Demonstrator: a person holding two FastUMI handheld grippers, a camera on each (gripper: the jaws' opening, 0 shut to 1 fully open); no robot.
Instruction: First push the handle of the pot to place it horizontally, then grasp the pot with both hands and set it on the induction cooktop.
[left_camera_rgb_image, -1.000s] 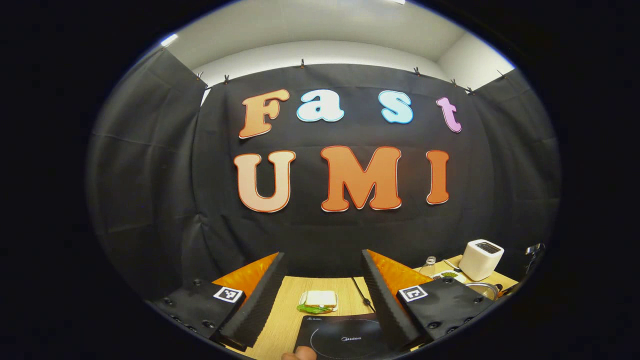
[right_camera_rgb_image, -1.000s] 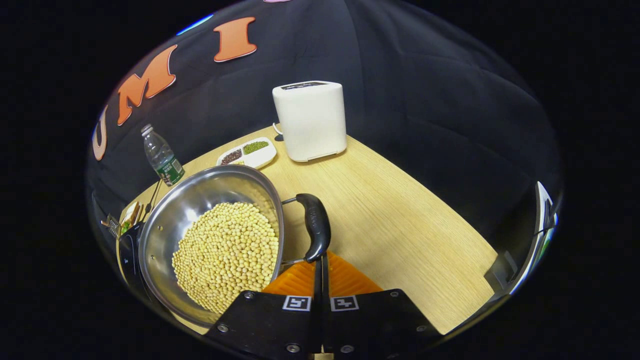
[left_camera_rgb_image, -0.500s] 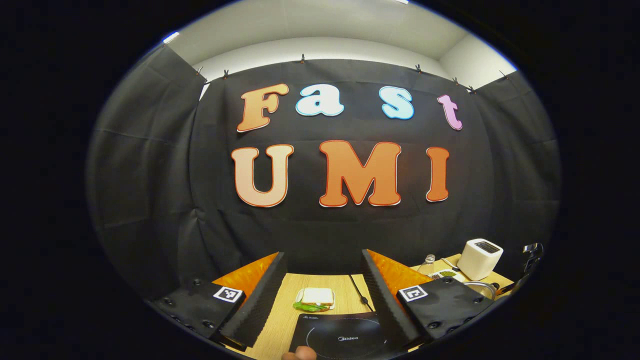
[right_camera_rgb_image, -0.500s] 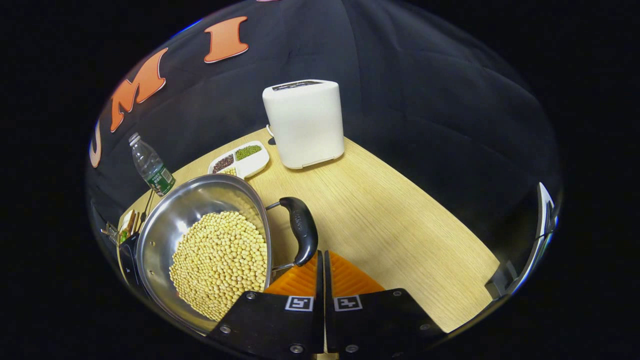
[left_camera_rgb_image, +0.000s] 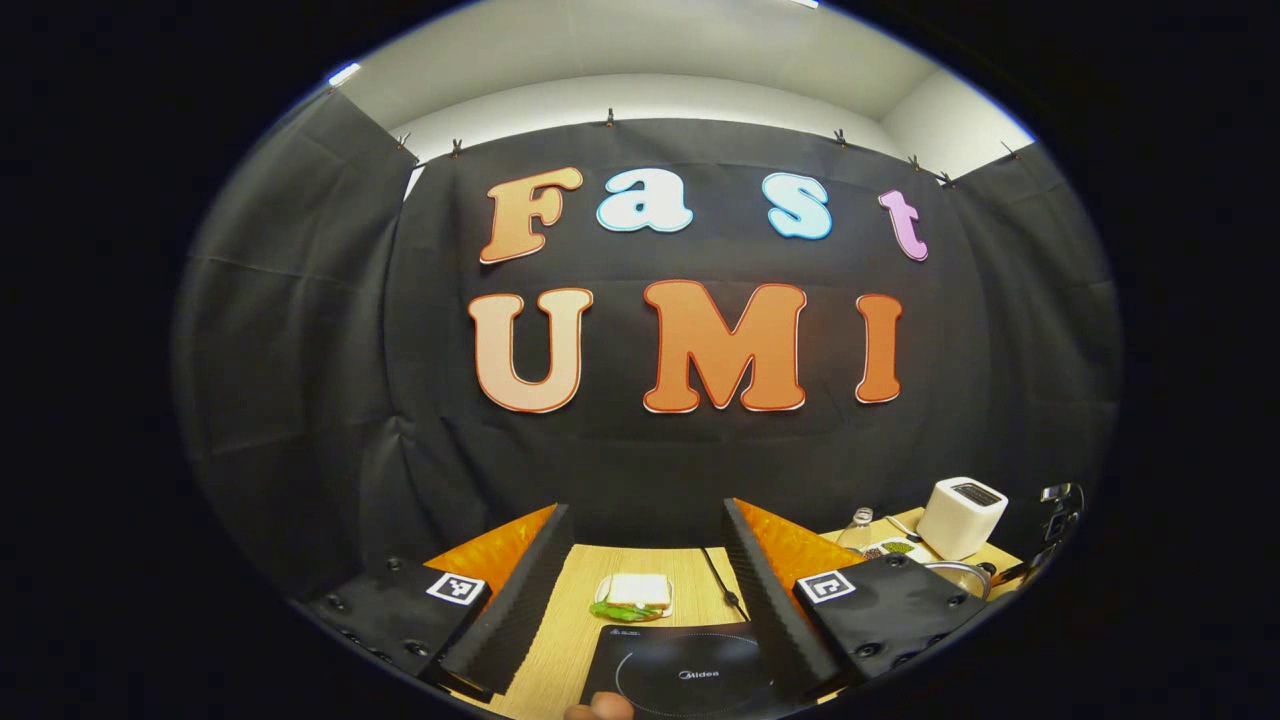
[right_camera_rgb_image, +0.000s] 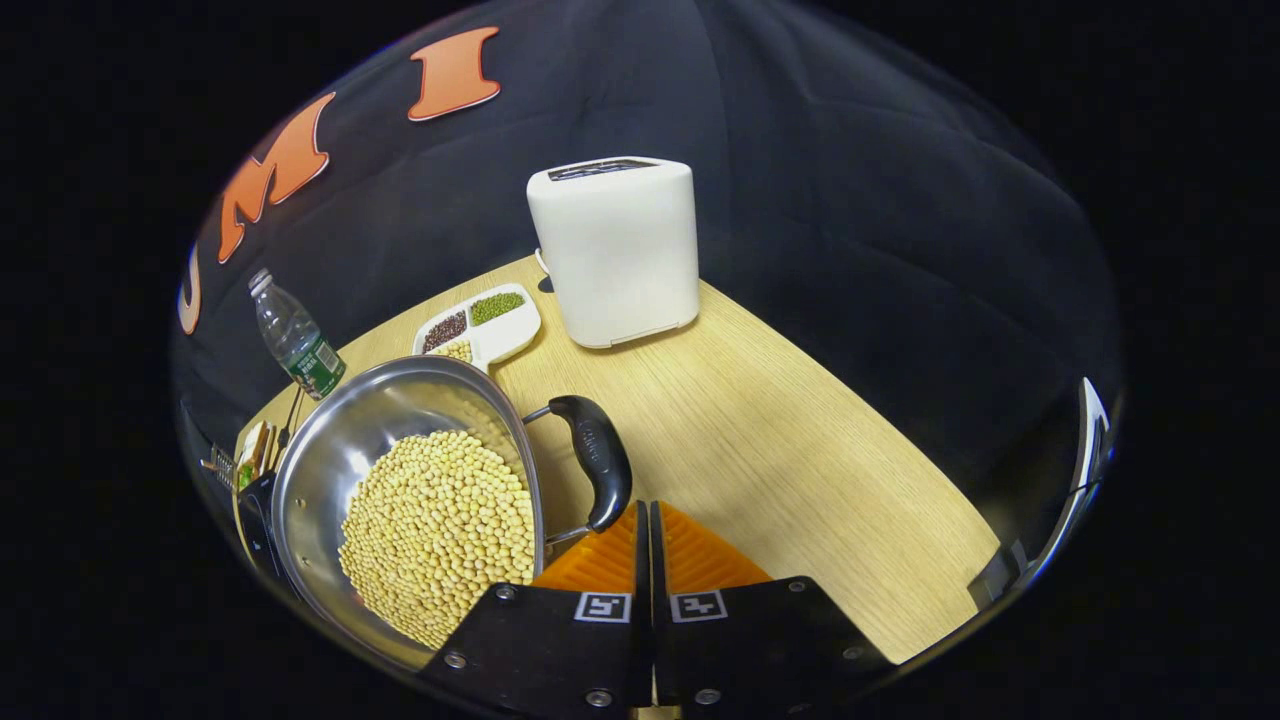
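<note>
Soybeans (right_camera_rgb_image: 440, 530) fill the steel pot (right_camera_rgb_image: 330, 470), which sits on the wooden table (right_camera_rgb_image: 780, 460) at the left of the right gripper view, its black handle (right_camera_rgb_image: 597, 462) sticking out on the pot's right side. The right gripper (right_camera_rgb_image: 645, 520) has its two fingers pressed together with nothing between them, and their tips sit just beside the near end of that handle; whether they touch it cannot be told. Farther back on the table stand a white toaster (right_camera_rgb_image: 615, 250), a white divided dish (right_camera_rgb_image: 485, 325) of mixed beans and a clear water bottle (right_camera_rgb_image: 295, 335) at the far left. In the left gripper view, the left gripper (left_camera_rgb_image: 645, 585) is held with its fingers wide apart, holding nothing, above the black induction cooktop (left_camera_rgb_image: 685, 670), which lies on the table near the bottom edge. Just beyond the cooktop rests a sandwich (left_camera_rgb_image: 638, 595) on a small plate, and a dark cord (left_camera_rgb_image: 722, 585) runs along the table to its right. At the far right of that view the rim of the pot (left_camera_rgb_image: 965, 572) shows near the toaster (left_camera_rgb_image: 962, 515).
</note>
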